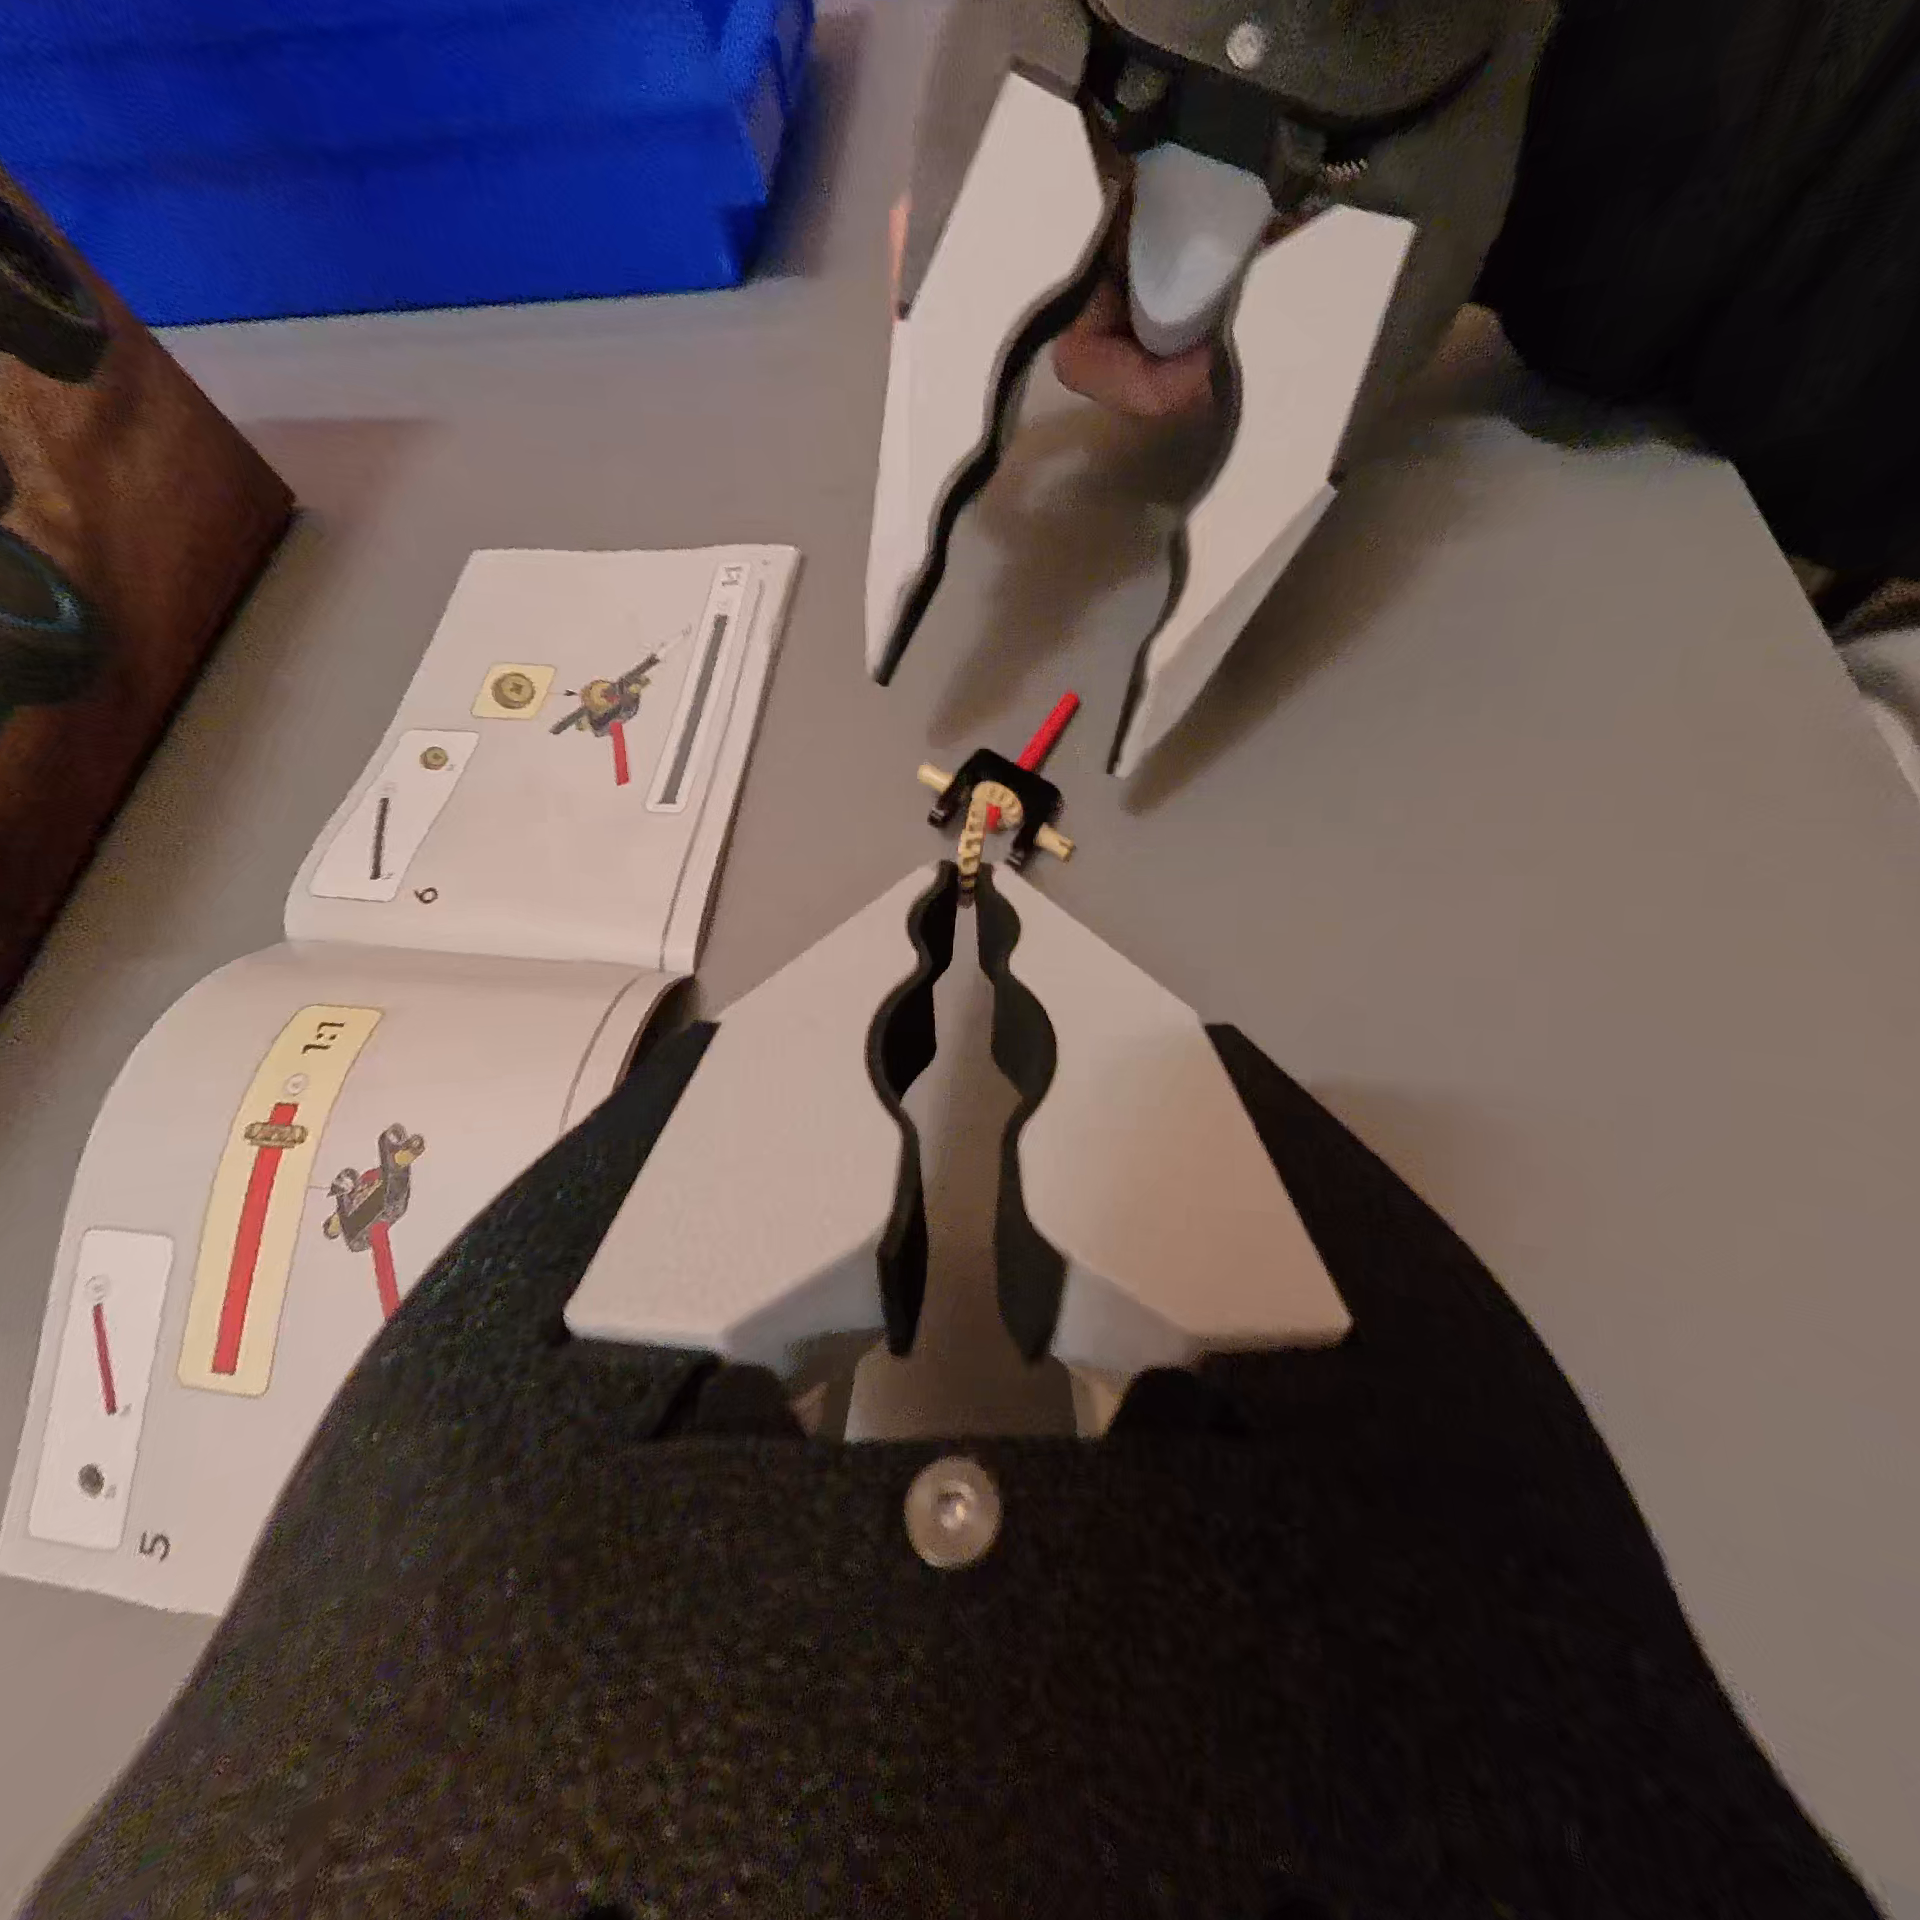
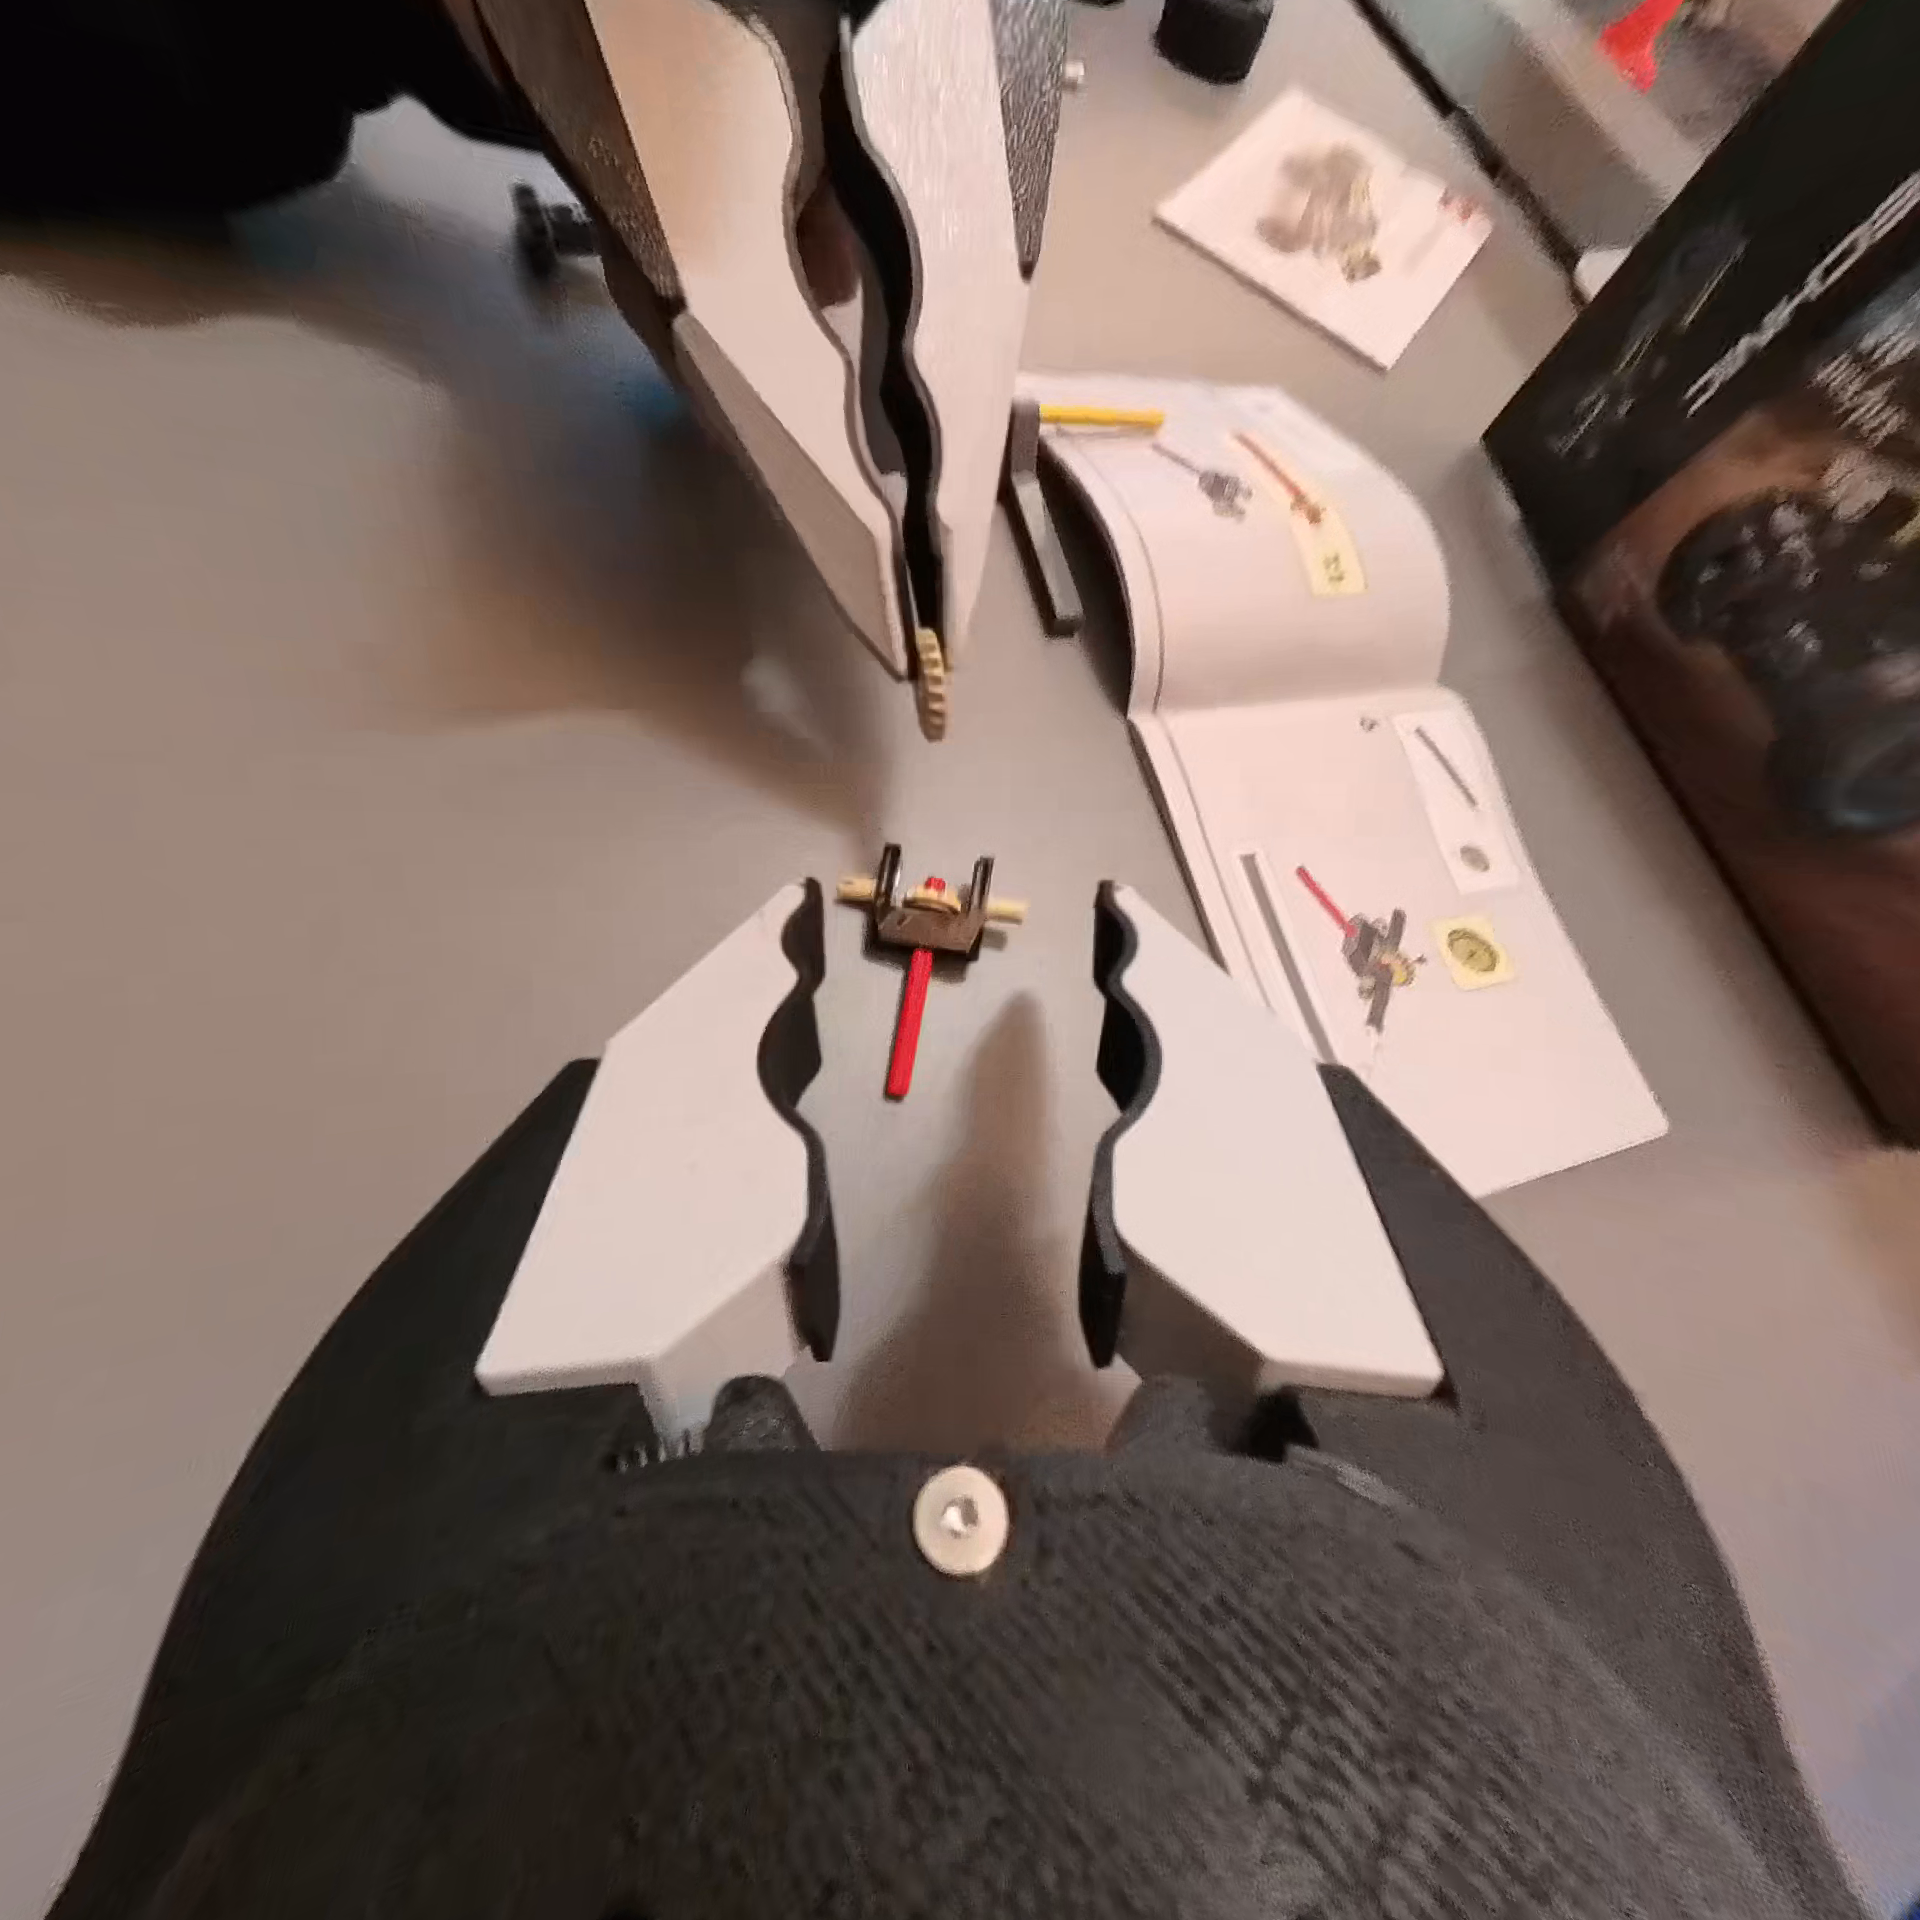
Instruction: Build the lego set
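Item 1, far left: open white paper instruction booklet point(image 1: 540, 748), lying flat on the grey tabletop point(image 1: 1455, 1039), pages showing a gear-and-axle step. I use it as reference only.

Item 2, centre-left: my left gripper point(image 1: 968, 878), nearly closed, pinching a small tan toothed plastic gear point(image 1: 971, 842) edge-on at its very tips. In the right wrist view the gear point(image 2: 932, 681) hangs above and short of the assembly, not touching it.

Item 3, centre: small black U-shaped frame assembly with a tan cross pin and a thin red axle point(image 2: 933, 920), resting on the tabletop between both grippers. The red axle point(image 2: 910, 1023) points toward my right side.

Item 4, right: my right gripper point(image 2: 956, 914), wide open and empty, fingers either side of the assembly, not yet touching it.

Handling note, my judgement: close the right gripper on the black frame first, so it cannot slide; then bring the gear down square to its shaft. The tip grasp is shallow, so a skewed push could flick the gear away.
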Tool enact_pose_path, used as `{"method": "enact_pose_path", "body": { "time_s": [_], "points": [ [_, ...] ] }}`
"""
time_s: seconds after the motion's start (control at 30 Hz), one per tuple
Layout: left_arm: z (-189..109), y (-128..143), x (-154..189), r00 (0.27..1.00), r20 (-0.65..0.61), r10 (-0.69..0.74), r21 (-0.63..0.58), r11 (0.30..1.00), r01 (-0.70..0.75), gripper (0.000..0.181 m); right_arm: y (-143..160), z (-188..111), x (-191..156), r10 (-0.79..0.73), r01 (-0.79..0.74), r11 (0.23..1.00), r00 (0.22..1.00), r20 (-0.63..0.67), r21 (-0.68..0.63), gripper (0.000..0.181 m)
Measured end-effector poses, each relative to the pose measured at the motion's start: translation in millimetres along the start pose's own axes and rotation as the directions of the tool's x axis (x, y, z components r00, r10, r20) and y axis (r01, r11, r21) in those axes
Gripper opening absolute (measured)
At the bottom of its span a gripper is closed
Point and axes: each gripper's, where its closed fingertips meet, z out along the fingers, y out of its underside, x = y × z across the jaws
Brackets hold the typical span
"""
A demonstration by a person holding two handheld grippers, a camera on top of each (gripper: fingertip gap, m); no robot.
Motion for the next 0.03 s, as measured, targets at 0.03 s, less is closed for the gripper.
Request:
{"method": "enact_pose_path", "body": {
  "time_s": [0.03],
  "points": [
    [2.0,3.4,1.0,1.000,-0.027,0.010,-0.022,1.000,-0.011,0.001,2.3,2.0,1.0,0.018,-0.018,1.000,1.000,0.001,-0.002,0.050]
  ]
}}
